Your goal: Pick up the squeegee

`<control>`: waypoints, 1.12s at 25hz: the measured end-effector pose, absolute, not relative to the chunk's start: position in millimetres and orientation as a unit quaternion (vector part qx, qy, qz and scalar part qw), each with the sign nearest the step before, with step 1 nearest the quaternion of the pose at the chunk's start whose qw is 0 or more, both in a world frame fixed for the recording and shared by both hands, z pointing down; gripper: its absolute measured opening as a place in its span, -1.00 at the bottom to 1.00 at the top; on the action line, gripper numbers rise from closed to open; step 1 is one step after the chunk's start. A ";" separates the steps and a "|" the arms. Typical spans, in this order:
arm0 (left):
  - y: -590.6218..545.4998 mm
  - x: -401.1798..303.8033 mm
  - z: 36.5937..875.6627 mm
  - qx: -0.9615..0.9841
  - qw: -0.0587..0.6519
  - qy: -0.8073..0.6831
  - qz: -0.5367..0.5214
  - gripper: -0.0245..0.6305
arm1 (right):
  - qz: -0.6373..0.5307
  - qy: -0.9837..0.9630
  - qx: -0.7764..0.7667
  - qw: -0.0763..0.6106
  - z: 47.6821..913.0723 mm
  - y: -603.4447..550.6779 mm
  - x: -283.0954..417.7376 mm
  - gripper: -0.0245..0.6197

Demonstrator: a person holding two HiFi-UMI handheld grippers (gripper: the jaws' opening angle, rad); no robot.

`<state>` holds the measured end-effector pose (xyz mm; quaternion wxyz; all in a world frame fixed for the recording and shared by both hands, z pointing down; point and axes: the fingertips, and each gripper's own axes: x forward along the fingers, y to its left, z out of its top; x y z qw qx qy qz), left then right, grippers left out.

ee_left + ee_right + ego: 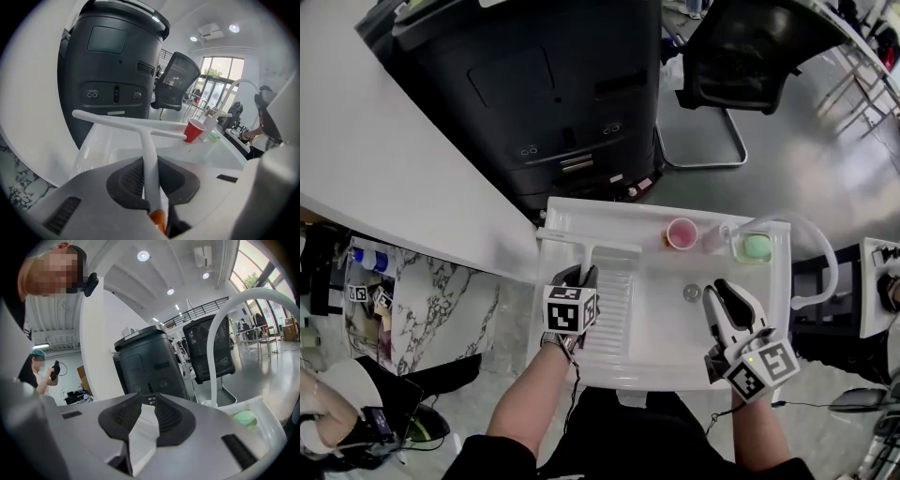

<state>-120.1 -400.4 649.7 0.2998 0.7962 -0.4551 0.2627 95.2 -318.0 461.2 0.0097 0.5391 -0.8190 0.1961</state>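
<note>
— Two grippers, head view?
— Left gripper is placed over the sink's drainboard, right gripper beside the drain.
— Left gripper view?
— Squeegee handle is clamped between the jaws.
— Right gripper view?
— Jaws are held apart, empty.

Bright open workshop hall with a glossy grey floor

A tall black cabinet-like machine with a rounded front stands between a curved white counter and a black mesh office chair on a chrome sled base. Just in front of the machine sits a white plastic sink unit, with a white-and-grey marbled panel to its left. Round recessed ceiling lights glow overhead, and tall glazed windows at the far end let in daylight.
</note>
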 end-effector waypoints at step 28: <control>-266.3 -96.8 433.8 0.793 0.166 -0.580 0.086 -0.74 | 0.142 -0.922 0.360 -0.020 400.4 -272.5 92.0 -0.87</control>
